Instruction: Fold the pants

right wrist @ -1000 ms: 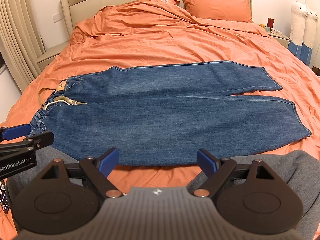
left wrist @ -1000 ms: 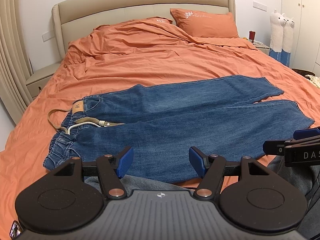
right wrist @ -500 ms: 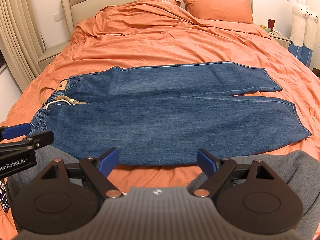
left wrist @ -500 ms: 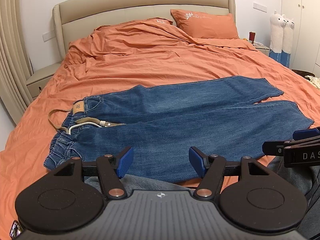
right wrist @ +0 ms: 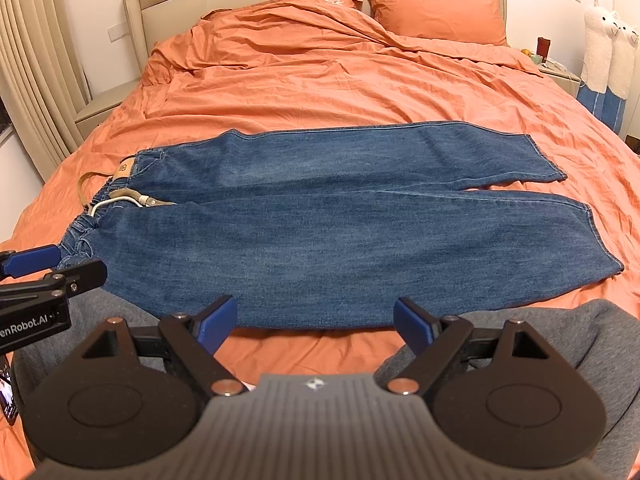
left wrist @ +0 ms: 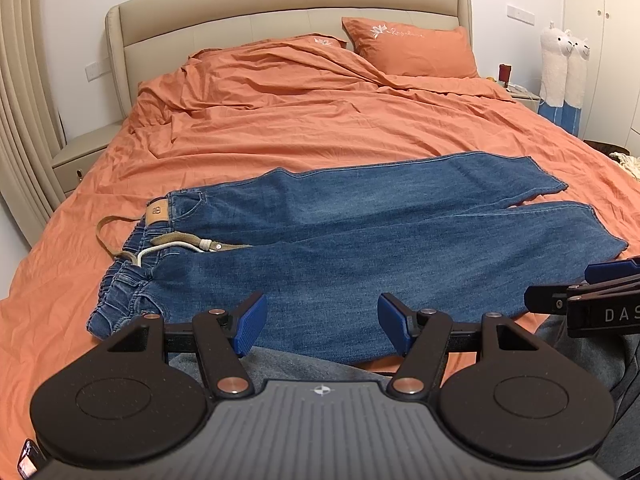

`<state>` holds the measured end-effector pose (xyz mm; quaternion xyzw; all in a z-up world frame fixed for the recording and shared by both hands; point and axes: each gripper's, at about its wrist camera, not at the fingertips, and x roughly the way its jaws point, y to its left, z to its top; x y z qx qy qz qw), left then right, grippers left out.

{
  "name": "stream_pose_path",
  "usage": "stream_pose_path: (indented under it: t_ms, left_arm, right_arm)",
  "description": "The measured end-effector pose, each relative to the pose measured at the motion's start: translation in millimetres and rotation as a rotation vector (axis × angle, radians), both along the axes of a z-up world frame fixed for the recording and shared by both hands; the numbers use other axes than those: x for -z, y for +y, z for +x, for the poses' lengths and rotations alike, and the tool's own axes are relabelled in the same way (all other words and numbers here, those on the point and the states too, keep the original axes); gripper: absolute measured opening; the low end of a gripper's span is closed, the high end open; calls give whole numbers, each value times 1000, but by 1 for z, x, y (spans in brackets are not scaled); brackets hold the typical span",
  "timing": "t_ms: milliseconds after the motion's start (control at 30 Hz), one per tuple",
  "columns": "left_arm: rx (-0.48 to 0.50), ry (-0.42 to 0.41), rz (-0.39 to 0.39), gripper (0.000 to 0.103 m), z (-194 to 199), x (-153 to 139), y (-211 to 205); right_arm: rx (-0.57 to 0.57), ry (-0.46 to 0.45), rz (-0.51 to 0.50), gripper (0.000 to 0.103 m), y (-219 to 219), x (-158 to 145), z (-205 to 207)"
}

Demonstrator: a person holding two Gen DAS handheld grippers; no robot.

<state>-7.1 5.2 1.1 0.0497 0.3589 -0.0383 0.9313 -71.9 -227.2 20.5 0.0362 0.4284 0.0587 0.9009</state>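
Blue jeans (left wrist: 360, 240) lie flat and spread out across the orange bed, waistband to the left with a tan belt (left wrist: 120, 236), leg hems to the right; they also show in the right wrist view (right wrist: 340, 220). My left gripper (left wrist: 322, 322) is open and empty, held just short of the jeans' near edge, toward the waist half. My right gripper (right wrist: 316, 322) is open and empty, also just short of the near edge, toward the leg half. Each gripper shows at the edge of the other's view, the right (left wrist: 592, 300) and the left (right wrist: 44, 272).
The orange duvet (left wrist: 320, 120) covers the bed, with a pillow (left wrist: 412, 48) and beige headboard (left wrist: 280, 12) at the back. A nightstand (left wrist: 80, 156) stands at the left, plush alpacas (left wrist: 564, 64) at the right. Grey cloth (right wrist: 560, 344) lies under the grippers.
Both views have shifted very slightly; the jeans lie unchanged and both grippers stay open.
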Motion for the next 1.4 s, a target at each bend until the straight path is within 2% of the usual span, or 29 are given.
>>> stream_pose_path:
  t_ms: [200,300,467,600,700,767,833,867,967,1033,1100,1233,1333,1400]
  left_arm:
    - [-4,4,1,74,3,0,3]
    - [-7,13,-28,72,10,-2,13]
    - [-54,16,-50,71,37,-9,56]
    - [-100,21,-107,71,69,-8,110]
    - [-106,47,-167,71,103,7,156]
    - [-137,52,-148,71,123,21,181]
    - [-151,67,-120,71,143,37,204]
    - [-163,80,-119,71,153,47,217]
    - [-185,137,-154,71,181,77,252]
    - [-202,199,-210,69,197,99,275]
    - [-203,257,-313,61,207,119,296]
    - [-188,274,-540,58,211,139,329]
    - [-155,281,-709,38,214,147,340]
    - [-143,297,-711,38,221,150,337]
  right_arm:
    - [-1,8,-1,82,0,3,4]
    - [-7,15,-6,82,1,6,11]
    - [-115,-100,38,82,-8,13,27]
    - [-146,-127,42,82,-23,31,56]
    - [-152,-160,4,81,-32,53,80]
    - [-148,-152,10,76,-38,69,96]
    - [-152,-145,56,67,-42,82,110]
    - [-154,-145,85,67,-44,88,117]
    - [-147,-119,166,59,-47,106,132]
    - [-144,-124,200,60,-45,114,137]
    - [-149,-124,173,60,-38,122,137]
    - [-183,-116,113,63,-23,130,143]
    - [-173,-88,125,65,-19,138,151]
    - [-158,-63,141,65,-18,145,156]
